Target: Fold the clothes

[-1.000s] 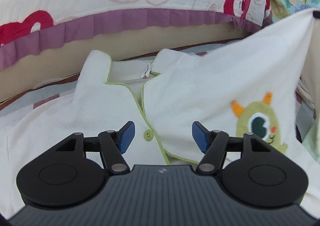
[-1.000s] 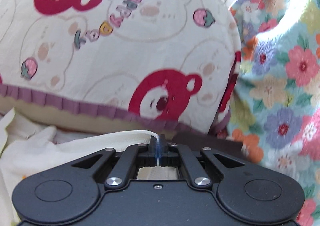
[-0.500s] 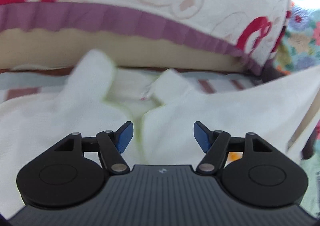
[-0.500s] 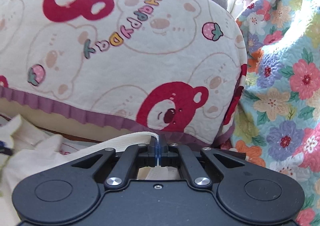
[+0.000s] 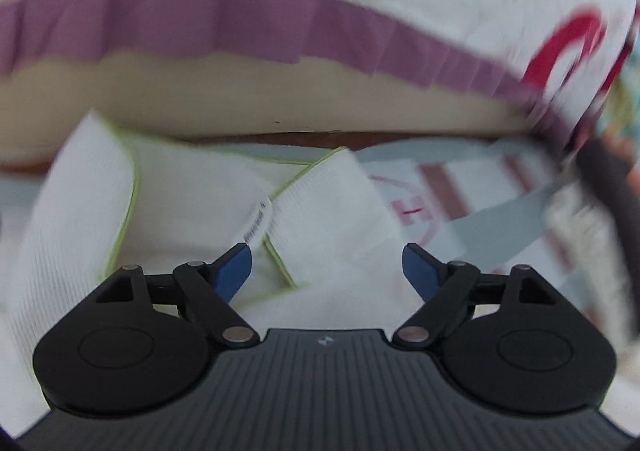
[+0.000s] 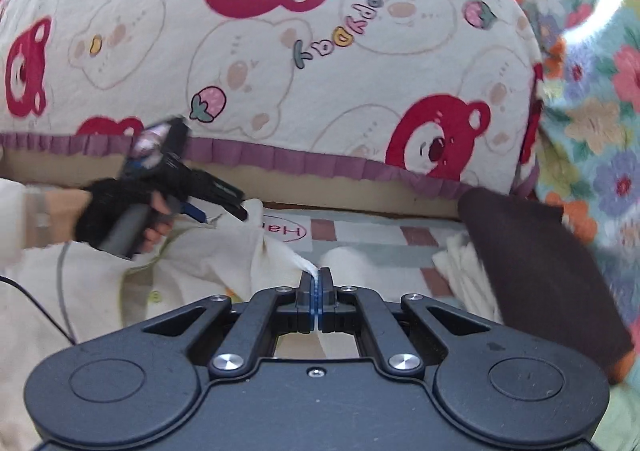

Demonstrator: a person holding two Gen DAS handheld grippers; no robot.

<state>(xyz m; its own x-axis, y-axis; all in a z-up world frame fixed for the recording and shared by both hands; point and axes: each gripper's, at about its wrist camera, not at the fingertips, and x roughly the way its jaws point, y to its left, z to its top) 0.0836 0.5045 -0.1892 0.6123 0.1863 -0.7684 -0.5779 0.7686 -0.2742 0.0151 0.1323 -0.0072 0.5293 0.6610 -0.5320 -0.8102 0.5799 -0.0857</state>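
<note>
On the bed, white green-piped shirt (image 5: 328, 195) lies rumpled; collar splayed.

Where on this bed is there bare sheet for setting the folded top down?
The bare checked sheet lies between the white top and the dark cushion, below the bear quilt. Leftwards is crowded: top, left gripper. The right gripper pinches its fabric.

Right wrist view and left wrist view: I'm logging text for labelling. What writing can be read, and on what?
"Happyday", in coloured letters running slantwise, on the bear-print quilt.
"Ha", red letters cut off in an oval, upside down, on the checked sheet.
Care tag in the white shirt's collar: print too blurred to read.
</note>
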